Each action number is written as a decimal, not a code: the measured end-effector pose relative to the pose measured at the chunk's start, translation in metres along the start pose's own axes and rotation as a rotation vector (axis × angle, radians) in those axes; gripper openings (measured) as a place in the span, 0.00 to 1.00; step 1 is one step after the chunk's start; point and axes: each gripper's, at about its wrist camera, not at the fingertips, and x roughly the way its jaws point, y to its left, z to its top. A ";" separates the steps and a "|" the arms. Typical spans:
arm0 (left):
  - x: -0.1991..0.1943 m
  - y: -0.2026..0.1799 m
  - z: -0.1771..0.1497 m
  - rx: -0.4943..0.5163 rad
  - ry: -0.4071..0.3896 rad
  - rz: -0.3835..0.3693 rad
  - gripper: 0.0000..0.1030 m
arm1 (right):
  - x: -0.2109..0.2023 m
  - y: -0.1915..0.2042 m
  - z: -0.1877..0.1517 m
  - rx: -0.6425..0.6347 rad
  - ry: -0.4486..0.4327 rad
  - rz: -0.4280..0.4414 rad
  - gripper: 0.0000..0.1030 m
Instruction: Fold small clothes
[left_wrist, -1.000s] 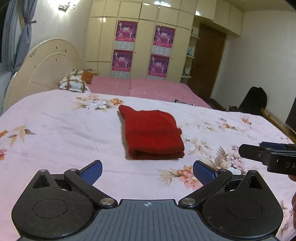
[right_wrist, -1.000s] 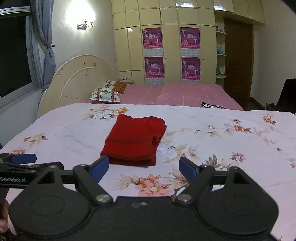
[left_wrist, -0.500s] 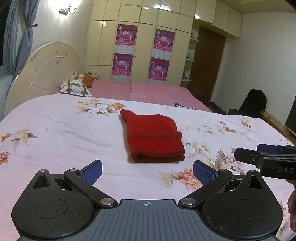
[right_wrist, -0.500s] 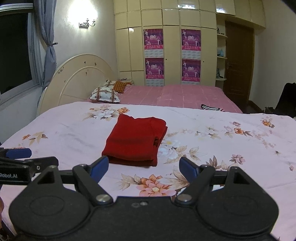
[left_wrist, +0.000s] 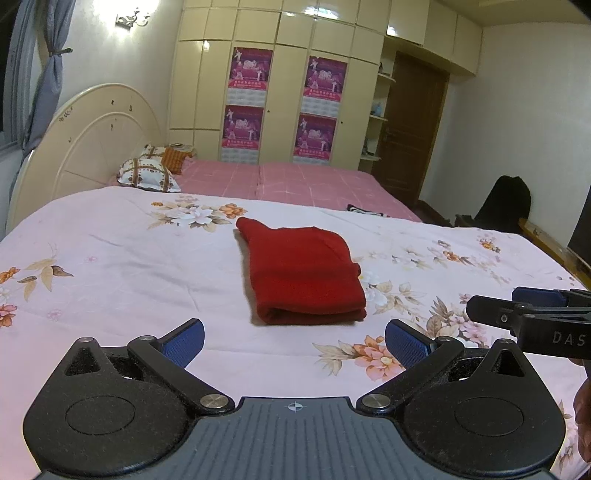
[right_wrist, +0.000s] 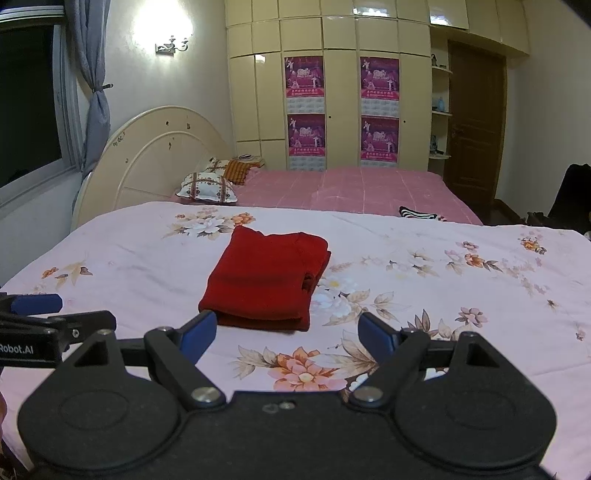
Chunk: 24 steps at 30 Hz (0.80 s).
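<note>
A red garment (left_wrist: 303, 275) (right_wrist: 266, 277) lies folded into a thick rectangle on the floral pink bedspread (left_wrist: 129, 266) (right_wrist: 424, 280). My left gripper (left_wrist: 294, 341) hangs open just short of the garment's near edge, its blue pads (left_wrist: 184, 341) apart with nothing between them. In the right wrist view my right gripper (right_wrist: 287, 334) also stands open over the bedspread, close to the garment's near edge and apart from it. Each gripper shows in the other's view as a black arm with a blue pad, the right gripper (left_wrist: 532, 308) at the right edge and the left gripper (right_wrist: 44, 314) at the left.
Behind the bedspread lies a pink checked sheet (left_wrist: 295, 182) with pillows (left_wrist: 149, 173) by a cream round headboard (left_wrist: 96, 147). A striped item (right_wrist: 417, 213) rests at the sheet's edge. Wardrobes with posters (right_wrist: 343, 110), a door and a dark bag (left_wrist: 502, 203) stand beyond.
Both views have tilted up slightly, so the garment sits a little lower in frame. The garment has not moved and both grippers stay open.
</note>
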 end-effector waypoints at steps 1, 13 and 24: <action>0.000 0.000 0.000 0.001 0.000 0.001 1.00 | 0.000 0.000 0.000 0.000 0.001 0.000 0.81; 0.001 -0.004 0.002 0.005 -0.002 0.000 1.00 | -0.001 -0.005 0.000 0.002 0.005 0.001 0.81; 0.004 -0.009 0.006 0.012 -0.001 0.001 1.00 | -0.002 -0.008 0.000 0.005 0.003 0.002 0.81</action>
